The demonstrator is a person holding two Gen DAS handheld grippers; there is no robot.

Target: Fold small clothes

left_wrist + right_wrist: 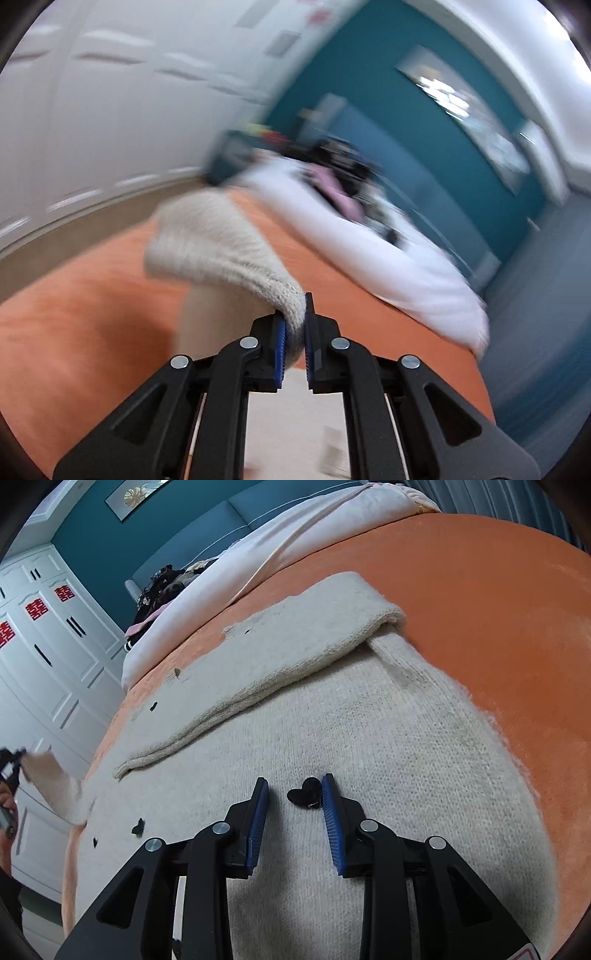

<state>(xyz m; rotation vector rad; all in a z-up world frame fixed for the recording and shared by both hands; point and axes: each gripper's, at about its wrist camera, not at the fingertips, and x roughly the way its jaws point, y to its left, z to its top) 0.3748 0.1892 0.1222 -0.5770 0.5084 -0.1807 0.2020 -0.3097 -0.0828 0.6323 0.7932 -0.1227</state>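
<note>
A cream knitted sweater (332, 716) with small black heart buttons lies spread on an orange bed cover (498, 590). One sleeve (280, 664) is folded across its body. My left gripper (293, 325) is shut on the other sleeve (221, 240) and holds it lifted above the cover; the left wrist view is motion-blurred. It also shows at the left edge of the right wrist view (11, 764). My right gripper (295, 797) is open just above the sweater's body, with a black heart button (304, 792) between its fingertips.
A white duvet (258, 554) is bunched along the far side of the bed, with dark and pink clothes (159, 590) piled by the teal headboard (184, 528). White wardrobes (48, 646) stand beyond the bed's left edge.
</note>
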